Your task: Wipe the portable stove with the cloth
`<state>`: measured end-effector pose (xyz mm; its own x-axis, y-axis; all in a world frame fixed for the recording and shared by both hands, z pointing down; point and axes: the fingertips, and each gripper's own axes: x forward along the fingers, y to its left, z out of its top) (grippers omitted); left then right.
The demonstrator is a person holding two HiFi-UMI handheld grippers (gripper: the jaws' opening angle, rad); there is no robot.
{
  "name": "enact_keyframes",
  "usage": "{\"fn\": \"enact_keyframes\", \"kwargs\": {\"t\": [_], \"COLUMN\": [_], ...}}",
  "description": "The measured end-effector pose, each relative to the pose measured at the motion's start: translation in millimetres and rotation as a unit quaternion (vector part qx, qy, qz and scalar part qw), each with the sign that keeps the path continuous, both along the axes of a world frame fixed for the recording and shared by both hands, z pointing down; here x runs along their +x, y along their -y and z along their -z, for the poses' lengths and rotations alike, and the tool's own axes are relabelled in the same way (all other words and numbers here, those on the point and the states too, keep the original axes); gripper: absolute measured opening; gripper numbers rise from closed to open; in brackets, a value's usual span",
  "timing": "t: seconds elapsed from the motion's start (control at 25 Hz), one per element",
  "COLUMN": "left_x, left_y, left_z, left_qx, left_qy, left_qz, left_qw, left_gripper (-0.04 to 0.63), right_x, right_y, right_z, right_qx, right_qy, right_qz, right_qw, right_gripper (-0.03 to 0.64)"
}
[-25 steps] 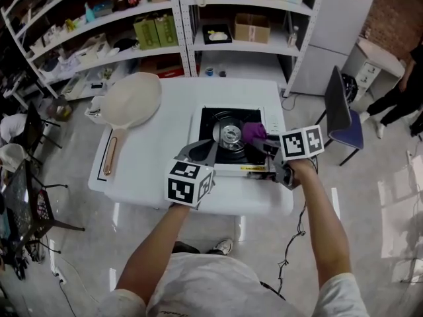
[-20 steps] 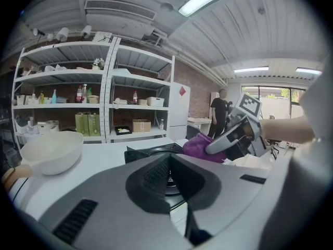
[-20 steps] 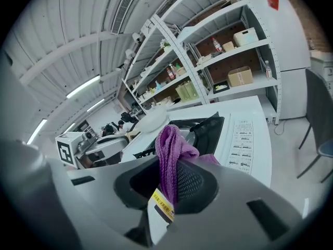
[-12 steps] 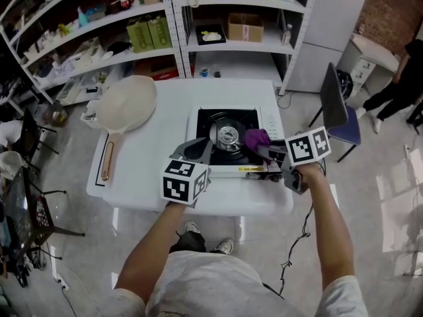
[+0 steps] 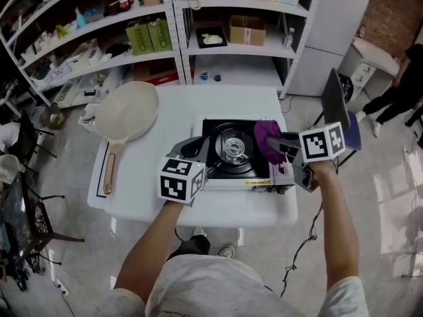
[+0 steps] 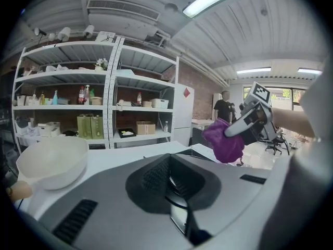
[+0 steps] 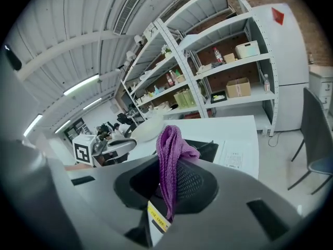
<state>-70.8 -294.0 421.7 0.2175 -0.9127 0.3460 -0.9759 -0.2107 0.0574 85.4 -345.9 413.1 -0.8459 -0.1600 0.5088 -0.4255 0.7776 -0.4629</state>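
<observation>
Limp, light cloth point(image 5: 265, 138), likely best held bunched, clamped in right gripper point(image 5: 277, 144) jaws above stove point(image 5: 222, 168); left gripper point(image 5: 195, 152) jaws together, empty.

Pale T-shirt point(image 5: 198, 289), grey grippers point(image 5: 195, 149) point(image 5: 276, 142) (square-marker cubes point(image 5: 180, 180))

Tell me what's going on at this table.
A person holds a gripper in each hand. The right gripper is shut on a purple cloth over the right side of the portable stove on the white table. The left gripper sits at the stove's front left, shut and empty.
</observation>
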Motion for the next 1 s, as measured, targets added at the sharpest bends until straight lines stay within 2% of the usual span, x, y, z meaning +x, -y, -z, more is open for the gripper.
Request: {"fn": "enact_keyframes", "kwargs": {"t": [0.2, 0.48, 0.72, 1.0], "left_x": [-17.8, -43.2, -66.8, -81.6], "left_y": [20.1, 46.0, 61.0, 66.3], "left_z": [0.8, -7.2, -16.3, -27.8], "left_qx": [-0.001, -0.006, -0.011, -0.02], "left_qy": [-0.004, -0.007, -0.019, -0.059], "left_qz": [-0.004, -0.012, -0.014, -0.022], "left_qw": [1.0, 0.9999, 0.9997, 0.9978], "left_gripper": [0.002, 0.002, 0.002, 0.003], "right_x": [-38.5, -113.5, -168.1, -200.7], "right_y": [20.8, 50.7, 66.6, 77.0], "right_z": [23.7, 38.7, 21.5, -13.9], "right_qx": [0.014, 0.013, -0.006, -0.048], "right_qy": [0.014, 0.038, 0.027, 0.001], "right_qz": [0.009, 0.022, 0.033, 0.023], "right_qw": [1.0, 0.999, 0.999, 0.999], "right_gripper": [0.058, 0.058, 0.058, 0.058]}}
